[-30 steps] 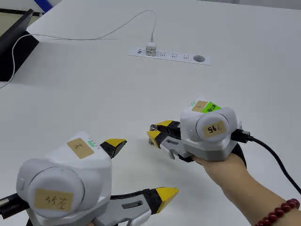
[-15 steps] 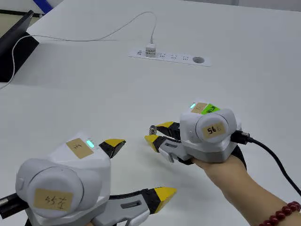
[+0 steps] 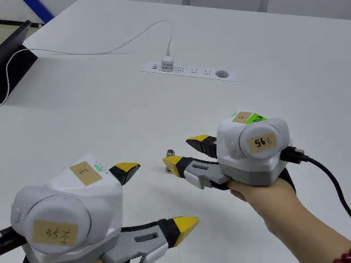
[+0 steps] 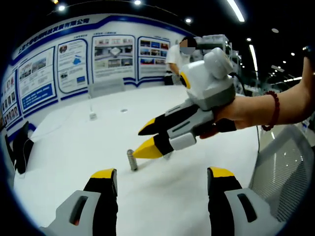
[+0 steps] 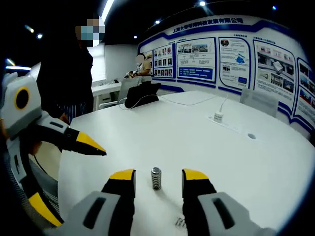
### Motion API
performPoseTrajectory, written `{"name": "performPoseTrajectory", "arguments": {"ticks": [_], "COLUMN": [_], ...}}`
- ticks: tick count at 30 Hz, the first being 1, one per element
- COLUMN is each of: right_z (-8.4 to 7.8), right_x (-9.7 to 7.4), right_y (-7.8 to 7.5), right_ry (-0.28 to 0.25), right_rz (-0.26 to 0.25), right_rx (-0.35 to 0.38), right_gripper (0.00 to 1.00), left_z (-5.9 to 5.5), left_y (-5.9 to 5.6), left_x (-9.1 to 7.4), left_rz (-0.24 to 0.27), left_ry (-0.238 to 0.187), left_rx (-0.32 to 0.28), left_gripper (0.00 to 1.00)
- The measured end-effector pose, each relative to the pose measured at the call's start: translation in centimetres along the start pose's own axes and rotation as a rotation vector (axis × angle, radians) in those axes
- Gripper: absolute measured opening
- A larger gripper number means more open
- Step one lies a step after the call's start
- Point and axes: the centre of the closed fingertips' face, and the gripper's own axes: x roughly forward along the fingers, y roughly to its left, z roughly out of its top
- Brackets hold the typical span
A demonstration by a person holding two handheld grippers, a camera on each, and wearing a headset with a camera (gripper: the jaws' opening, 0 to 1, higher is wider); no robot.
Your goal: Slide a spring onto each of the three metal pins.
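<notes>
A short metal pin (image 5: 156, 178) with a spring coiled around it stands upright on the white table (image 3: 98, 120). It appears small in the head view (image 3: 170, 153) and in the left gripper view (image 4: 132, 160). My right gripper (image 3: 186, 150) is open, its yellow fingertips (image 5: 123, 174) on either side of the pin and not touching it. A small loose spring (image 5: 179, 222) lies on the table beside the right gripper's finger. My left gripper (image 3: 156, 196) is open and holds nothing, nearer to me and left of the pin.
A white power strip (image 3: 189, 71) with a plugged charger (image 3: 167, 63) and its cable lies farther back on the table. A dark object (image 3: 13, 55) sits at the table's left edge. People (image 5: 64, 64) stand beyond the table.
The right gripper's jaws have spread wider and drawn back a little from the pin. The left gripper has stayed open in place. The head camera has shifted.
</notes>
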Motion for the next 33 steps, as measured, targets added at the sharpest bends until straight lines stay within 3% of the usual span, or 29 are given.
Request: {"name": "performPoseTrajectory", "arguments": {"ticks": [10, 20, 33], "right_z": [0.2, 0.0, -0.3], "right_x": [-2.7, -5.3, -8.7], "right_y": [-1.4, -2.6, -4.3], "right_ry": [0.005, -0.012, -0.041], "right_rz": [-0.06, -0.105, -0.147], "right_rx": [0.036, 0.065, 0.079], "right_gripper": [0.44, 0.47, 0.47], "left_z": [0.9, 1.5, 0.5], "left_y": [-0.1, -0.2, -0.5], "left_x": [0.4, 2.0, 5.2], "left_rz": [-0.015, -0.054, -0.119], "left_ry": [0.0, 0.015, 0.063], "left_rx": [0.048, 0.116, 0.189], "left_gripper": [0.74, 0.68, 0.55]}}
